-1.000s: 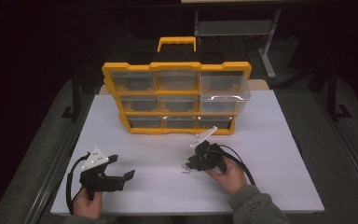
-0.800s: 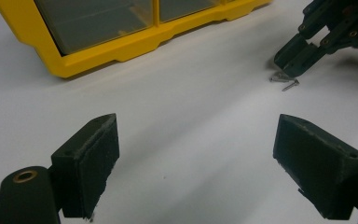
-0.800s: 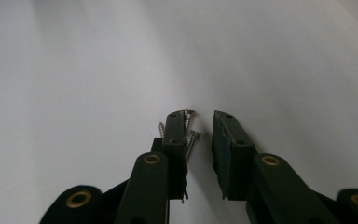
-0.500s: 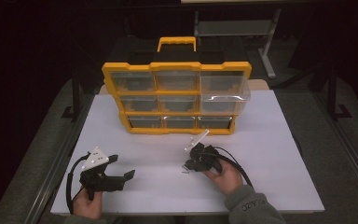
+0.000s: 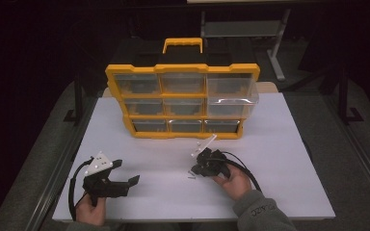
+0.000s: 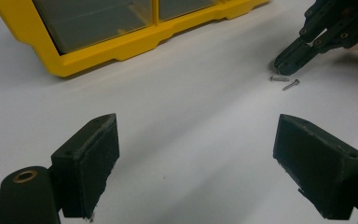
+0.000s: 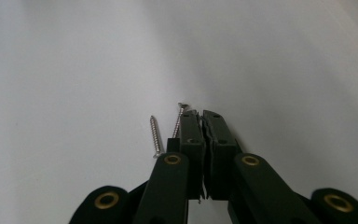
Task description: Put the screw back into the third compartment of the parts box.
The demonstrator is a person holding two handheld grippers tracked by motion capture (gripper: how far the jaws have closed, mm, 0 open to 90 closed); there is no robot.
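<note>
— Holding anything in your right gripper [image 7: 204,113]?

— No. My jaws have just been closing and now meet pad to pad with nothing between them; the two screws [image 7: 155,135] lie on the white table [image 7: 74,70], just left of the tips.

— And your left gripper [image 6: 196,154]?

— Wide open, empty, well apart from the screws, near the yellow organizer [image 5: 183,101].

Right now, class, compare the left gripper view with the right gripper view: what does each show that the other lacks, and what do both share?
Left gripper view: the yellow organizer's lower corner and the left gripper's wide-open jaws. Right gripper view: a close look along the right gripper's jaws, which have just closed with nothing between them, the two screws lying beside them. Shared: the two screws, the right gripper and the white table.
</note>
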